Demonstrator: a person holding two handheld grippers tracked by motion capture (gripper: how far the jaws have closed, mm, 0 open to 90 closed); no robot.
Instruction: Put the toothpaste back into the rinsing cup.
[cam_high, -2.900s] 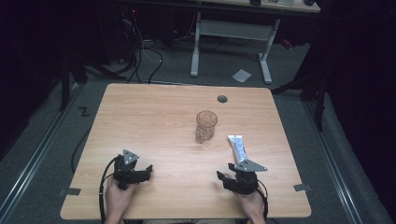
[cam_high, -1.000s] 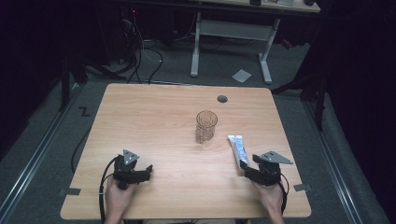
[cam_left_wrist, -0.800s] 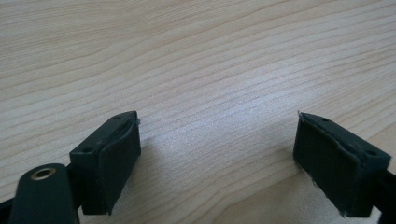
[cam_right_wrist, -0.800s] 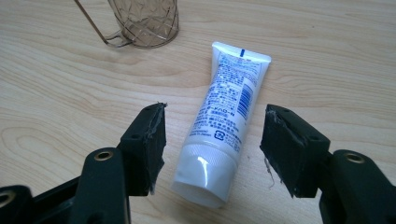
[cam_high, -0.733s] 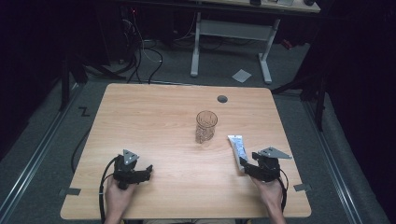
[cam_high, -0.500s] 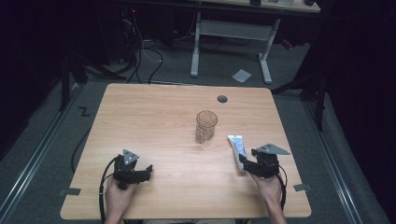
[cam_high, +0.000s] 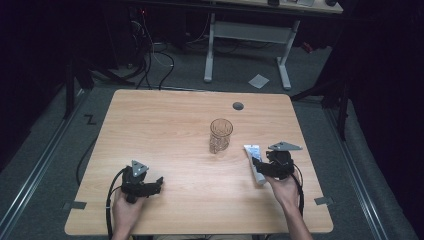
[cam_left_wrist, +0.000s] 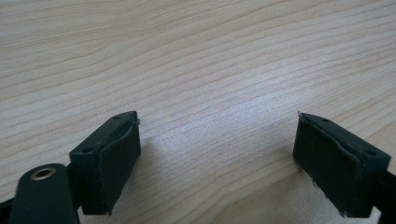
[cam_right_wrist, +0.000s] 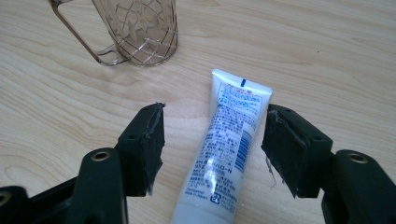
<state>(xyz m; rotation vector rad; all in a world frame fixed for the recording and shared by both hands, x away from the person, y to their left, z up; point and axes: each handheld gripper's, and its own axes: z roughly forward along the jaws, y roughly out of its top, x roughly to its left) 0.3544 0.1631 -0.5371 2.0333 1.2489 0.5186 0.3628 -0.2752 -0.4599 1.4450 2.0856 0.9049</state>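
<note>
Left gripper: one, lying at table 7 o'clock, jaws apart over bare wood. Clear cup: one, standing centre. Toothpaste tube: one, lying at 4 o'clock. Right gripper: one, jaws gaping astride tube.

A dim lab: wooden table, tangled floor cables, metal desk frame.

Tool jaws spread wide over bare wooden table
</note>
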